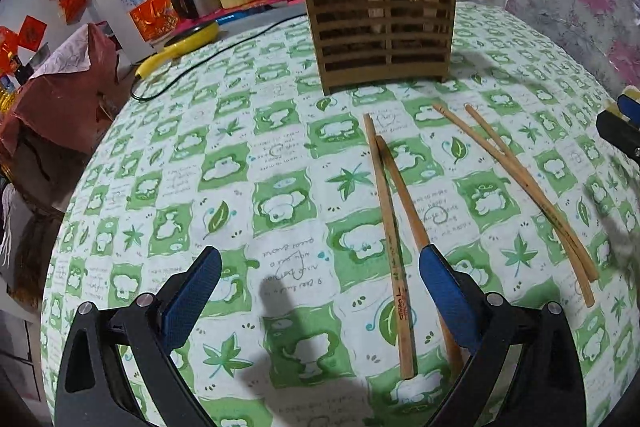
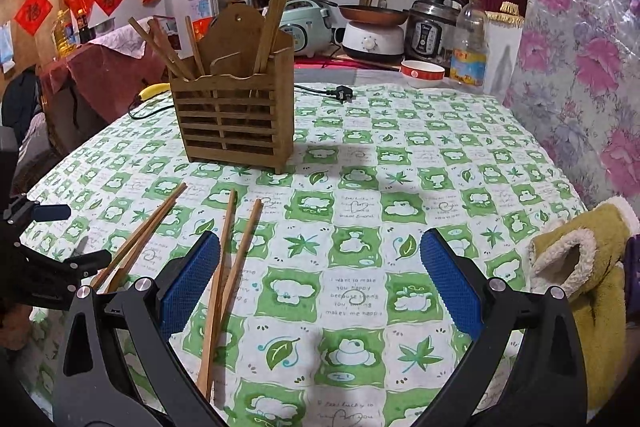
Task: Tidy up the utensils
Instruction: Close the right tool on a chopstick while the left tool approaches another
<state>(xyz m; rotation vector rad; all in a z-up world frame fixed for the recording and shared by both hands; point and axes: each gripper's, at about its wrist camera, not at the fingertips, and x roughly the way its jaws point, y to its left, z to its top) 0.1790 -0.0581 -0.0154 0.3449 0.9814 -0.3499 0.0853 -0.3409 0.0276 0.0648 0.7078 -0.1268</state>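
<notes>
A brown slatted wooden holder (image 1: 380, 35) stands on the table with several chopsticks upright in it; it also shows in the right wrist view (image 2: 236, 119). Two pairs of wooden chopsticks lie flat in front of it: one pair (image 1: 390, 227) between my left gripper's fingers, the other pair (image 1: 524, 183) to its right. In the right wrist view they lie as a pair (image 2: 224, 279) by the left finger and a pair (image 2: 140, 239) further left. My left gripper (image 1: 320, 291) is open above the table. My right gripper (image 2: 320, 279) is open and empty.
The round table has a green and white patterned cloth (image 2: 360, 187). A black cable and plug (image 2: 340, 93) lie behind the holder. A yellow-green fleece glove (image 2: 592, 279) lies at the right edge. Cookers, a bottle and a bowl (image 2: 422, 71) stand behind.
</notes>
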